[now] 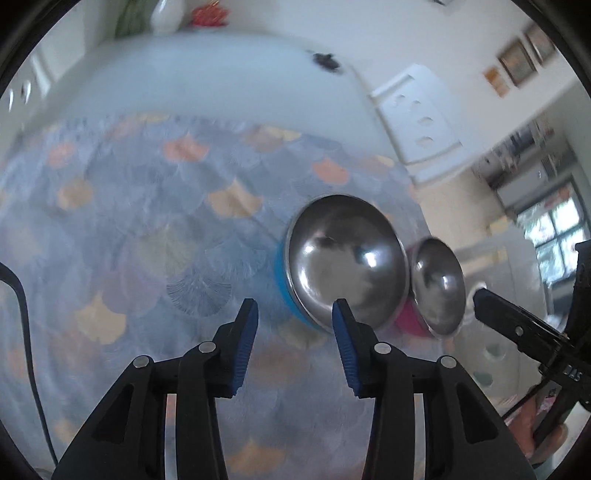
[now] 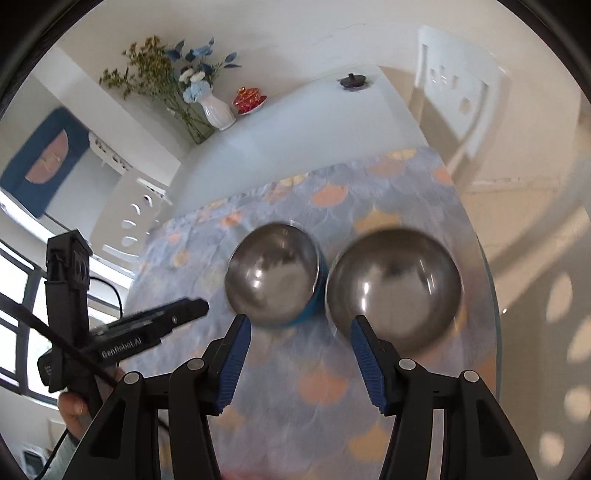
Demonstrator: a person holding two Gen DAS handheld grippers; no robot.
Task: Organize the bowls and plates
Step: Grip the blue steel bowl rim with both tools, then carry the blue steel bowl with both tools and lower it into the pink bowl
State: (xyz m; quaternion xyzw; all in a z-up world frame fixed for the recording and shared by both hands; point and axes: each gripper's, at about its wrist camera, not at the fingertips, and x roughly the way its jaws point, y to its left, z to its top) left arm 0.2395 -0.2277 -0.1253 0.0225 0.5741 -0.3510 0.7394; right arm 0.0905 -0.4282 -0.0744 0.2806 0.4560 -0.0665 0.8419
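White walls (image 2: pixel 295 22), window (image 1: pixel 554 243), white chair (image 2: pixel 458 85).

Home dining room – flower vase (image 2: pixel 218 110), framed pictures (image 1: pixel 517 64)

Both are being pointed steeply downward: the left hand-held gripper (image 1: pixel 293 308) and right hand-held gripper (image 2: pixel 299 325) are being held apart-jawed, nothing between the pads.

- "GenRobot.AI", white print on left claw (image 2: pixel 195 308) body, 8 o'clock in right wrist view
- Partial white letters on right claw (image 1: pixel 480 297) body, 4 o'clock in left wrist view, unreadable
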